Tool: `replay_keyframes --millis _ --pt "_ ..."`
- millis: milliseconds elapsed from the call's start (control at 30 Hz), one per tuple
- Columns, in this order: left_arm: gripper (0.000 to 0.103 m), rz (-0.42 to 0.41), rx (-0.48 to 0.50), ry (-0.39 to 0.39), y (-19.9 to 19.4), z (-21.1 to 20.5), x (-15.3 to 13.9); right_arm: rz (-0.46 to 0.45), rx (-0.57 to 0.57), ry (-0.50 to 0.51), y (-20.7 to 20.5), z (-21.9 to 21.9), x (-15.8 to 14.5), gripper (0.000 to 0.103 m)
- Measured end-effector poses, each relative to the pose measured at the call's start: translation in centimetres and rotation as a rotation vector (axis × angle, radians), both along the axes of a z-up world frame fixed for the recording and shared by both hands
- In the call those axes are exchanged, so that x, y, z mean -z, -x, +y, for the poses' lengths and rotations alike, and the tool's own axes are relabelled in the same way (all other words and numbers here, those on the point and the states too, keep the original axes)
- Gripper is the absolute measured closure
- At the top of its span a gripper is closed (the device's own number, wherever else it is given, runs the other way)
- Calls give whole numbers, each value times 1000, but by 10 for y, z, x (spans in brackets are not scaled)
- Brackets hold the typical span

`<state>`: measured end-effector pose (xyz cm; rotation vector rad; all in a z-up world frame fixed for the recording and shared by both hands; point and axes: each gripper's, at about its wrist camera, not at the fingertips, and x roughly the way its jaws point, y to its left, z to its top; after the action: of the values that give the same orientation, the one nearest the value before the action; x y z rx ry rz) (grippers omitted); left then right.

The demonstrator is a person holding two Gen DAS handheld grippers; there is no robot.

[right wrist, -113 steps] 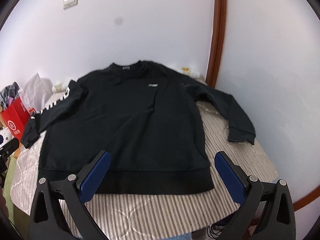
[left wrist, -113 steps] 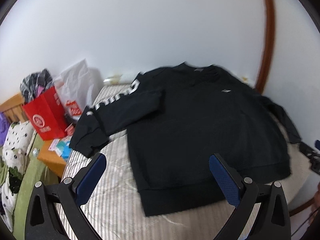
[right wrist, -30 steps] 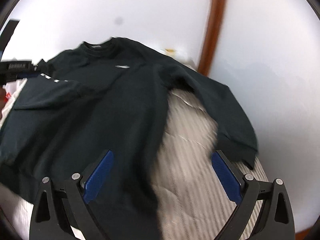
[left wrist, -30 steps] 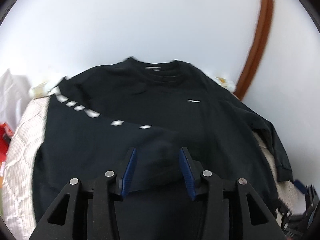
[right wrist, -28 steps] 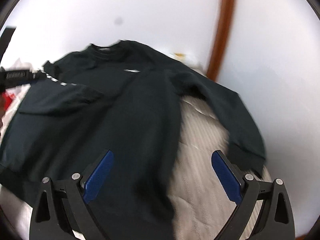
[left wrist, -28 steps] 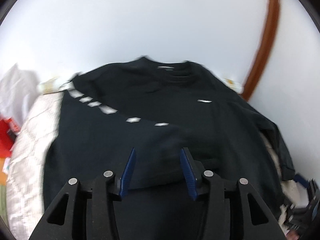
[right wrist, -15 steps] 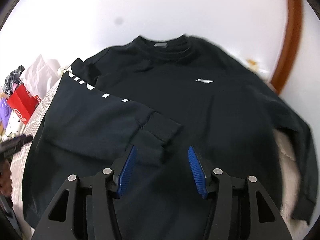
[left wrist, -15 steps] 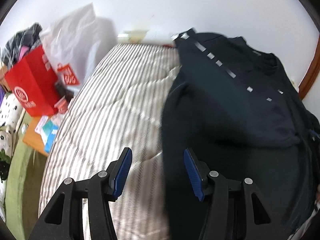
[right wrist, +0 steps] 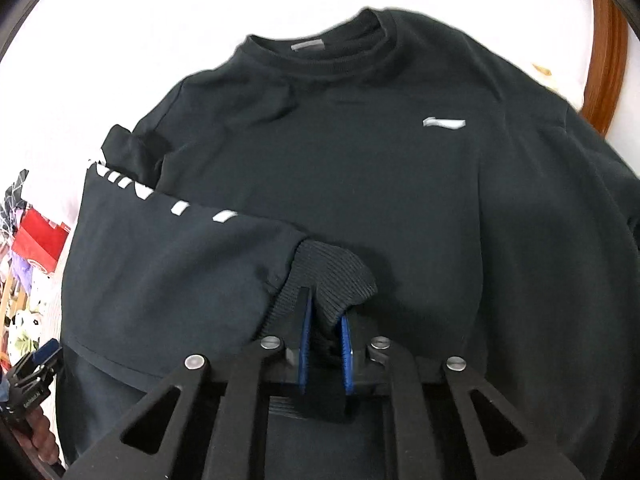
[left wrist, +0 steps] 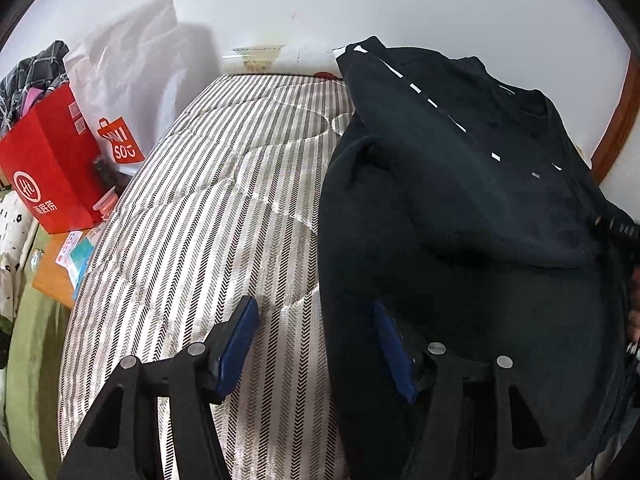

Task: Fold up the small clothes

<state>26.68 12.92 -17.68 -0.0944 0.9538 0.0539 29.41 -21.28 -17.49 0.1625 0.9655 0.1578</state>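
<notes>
Black sweatshirt (right wrist: 360, 168) lies flat on striped mattress (left wrist: 208, 216), one sleeve (right wrist: 168, 264) folded across chest. Right gripper (right wrist: 325, 342) clamped on ribbed cuff (right wrist: 332, 276) — visible only in right wrist view. Left gripper (left wrist: 316, 344) held apart, straddling sweatshirt's side edge, one finger over mattress, other over black fabric; nothing between. Left view alone shows room: red paper bag (left wrist: 48, 168), white plastic bag (left wrist: 132, 80) beside bed, white wall (left wrist: 320, 0) behind.
</notes>
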Motion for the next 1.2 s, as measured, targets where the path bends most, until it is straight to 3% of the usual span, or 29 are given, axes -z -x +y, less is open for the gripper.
replay_keyframes --millis 200,333,467,667,867,933,1033,1200 --pt "43 12 2 -27 4 -1 0 -196 105 -2 -2 -36 -64 91" --pt "43 9 -7 -30 5 -1 1 -258 212 43 -7 -75 -90 91" --pt "42 7 -11 -30 5 -2 1 -238 298 98 -15 -108 -86 91" --pt "42 6 -11 -37 7 -3 1 -138 341 68 -17 -142 -56 91" --pt "42 8 -9 -54 9 -5 -2 -20 327 120 -17 -150 -21 84" --pt "42 7 -9 -58 11 -6 -3 -1 314 146 -11 -147 -16 76" --pt "42 6 -5 -65 13 -7 -5 -10 282 210 5 -140 -17 63" --pt "42 -3 2 -74 10 -11 -10 -69 244 312 35 -119 -42 61"
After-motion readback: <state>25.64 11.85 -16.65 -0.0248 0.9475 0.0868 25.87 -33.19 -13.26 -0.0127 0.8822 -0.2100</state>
